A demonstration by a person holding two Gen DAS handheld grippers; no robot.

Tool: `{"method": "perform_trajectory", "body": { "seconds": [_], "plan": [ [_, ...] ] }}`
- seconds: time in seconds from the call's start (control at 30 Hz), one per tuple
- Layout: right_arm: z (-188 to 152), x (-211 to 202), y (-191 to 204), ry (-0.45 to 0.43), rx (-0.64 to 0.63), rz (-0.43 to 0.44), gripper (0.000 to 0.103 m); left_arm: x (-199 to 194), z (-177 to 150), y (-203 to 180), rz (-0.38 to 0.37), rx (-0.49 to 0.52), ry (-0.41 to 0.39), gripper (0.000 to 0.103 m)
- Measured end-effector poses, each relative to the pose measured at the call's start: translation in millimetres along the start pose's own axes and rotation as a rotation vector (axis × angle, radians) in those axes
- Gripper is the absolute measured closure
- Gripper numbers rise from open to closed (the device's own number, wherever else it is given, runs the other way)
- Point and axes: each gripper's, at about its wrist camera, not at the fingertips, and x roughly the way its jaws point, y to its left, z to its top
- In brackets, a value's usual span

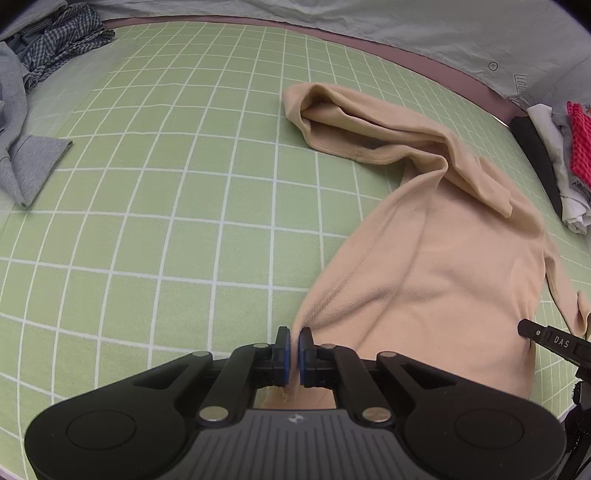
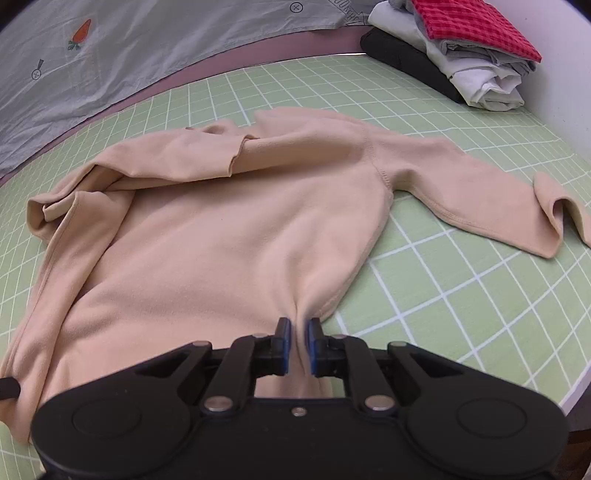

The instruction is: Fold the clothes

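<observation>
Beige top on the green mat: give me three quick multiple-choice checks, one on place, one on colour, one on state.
1. Where is the folded stack?
A. far right corner of the mat
B. on the top
C. under the left gripper

2. What colour is the stack's uppermost piece?
A. blue
B. red check
C. yellow

3. How are the grippers?
A. both open
B. one open
C. both shut on the top

Answers: 1 A, it sits at the mat's far right edge. 2 B, red check shows. 3 C, left gripper and right gripper each pinch the top at its near hem.
</observation>
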Motion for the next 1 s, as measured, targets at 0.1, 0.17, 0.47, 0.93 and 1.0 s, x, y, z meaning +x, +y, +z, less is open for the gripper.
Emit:
{"method": "perform_trajectory", "body": {
  "seconds": [0.1,0.17,0.47,0.93,1.0],
  "plan": [
    [7,1,-22,0.000,-0.017,-0.009,0.093,-3,-11,-12,0.018,-0.038,0.003,0.093],
    [13,2,-37,0.000,-0.025,-0.023,0.093,-6,-17,-20,0.034,-0.055,-0.006,0.093],
    [39,17,-90,0.011,-0.005,-0.032,0.085,-16,-18,-50,0.089,-0.121,-0.086,0.060],
    [78,28,-112,-0.054,0.107,-0.090,0.029,-5,57,-54,0.160,-0.122,-0.180,0.030],
    [80,38,-111,-0.039,0.136,-0.093,0.029,0,71,-53,0.168,-0.108,-0.190,0.030]
  ]
}}
